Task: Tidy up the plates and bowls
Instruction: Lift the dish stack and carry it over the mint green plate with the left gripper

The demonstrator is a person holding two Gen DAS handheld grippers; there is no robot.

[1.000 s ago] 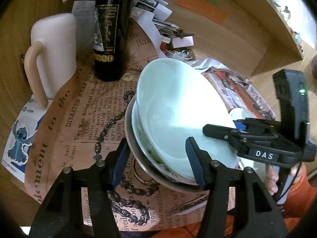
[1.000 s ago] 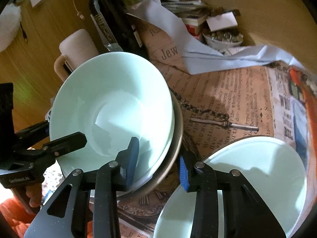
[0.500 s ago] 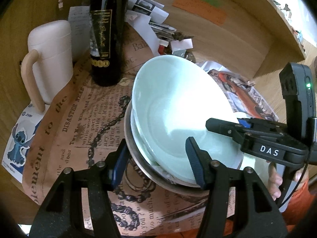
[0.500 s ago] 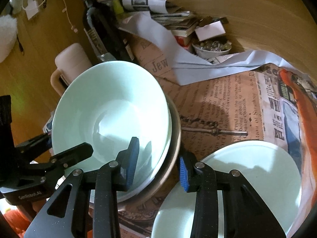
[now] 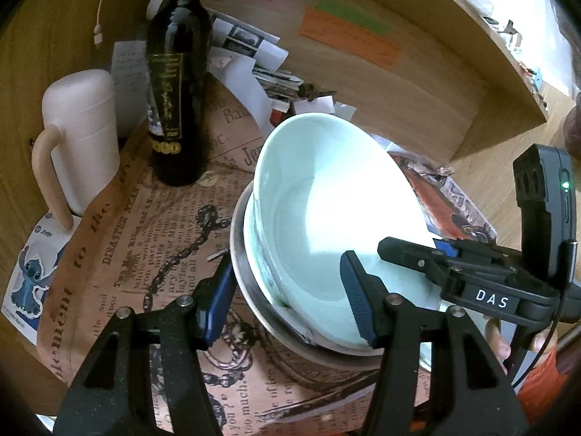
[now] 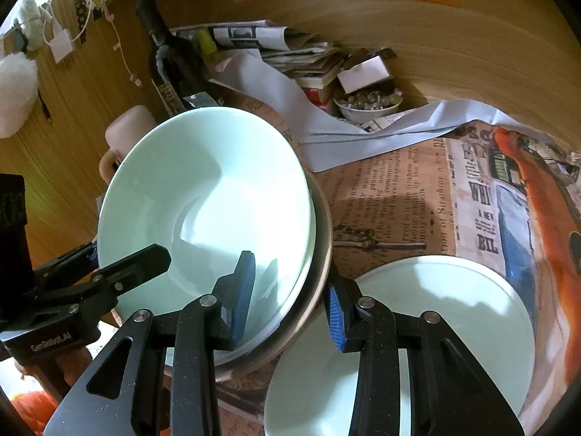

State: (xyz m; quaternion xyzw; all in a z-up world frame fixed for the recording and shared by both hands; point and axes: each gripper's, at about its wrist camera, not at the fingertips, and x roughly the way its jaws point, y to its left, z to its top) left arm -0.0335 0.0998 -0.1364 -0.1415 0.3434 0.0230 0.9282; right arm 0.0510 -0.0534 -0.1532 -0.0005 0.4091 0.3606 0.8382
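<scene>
Both grippers angled downward, left gripper [image 5: 287,296] and right gripper [image 6: 288,290] each clamping the stack's rim — pale green bowl [image 6: 203,200] tilted atop metal bowl [image 5: 254,309].

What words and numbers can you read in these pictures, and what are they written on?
"DAS": white label on the right claw.
"DISASTER": brown newspaper under the dishes.
"2020": wine bottle label; its gold script is unreadable.
"BIL": coloured newspaper.
Orange wall note: too blurred.

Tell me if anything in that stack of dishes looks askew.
Yes. The top pale green bowl sits tilted in the stack, its far rim raised well above the metal bowl beneath. Both grippers straddle the stack's rims.
</scene>
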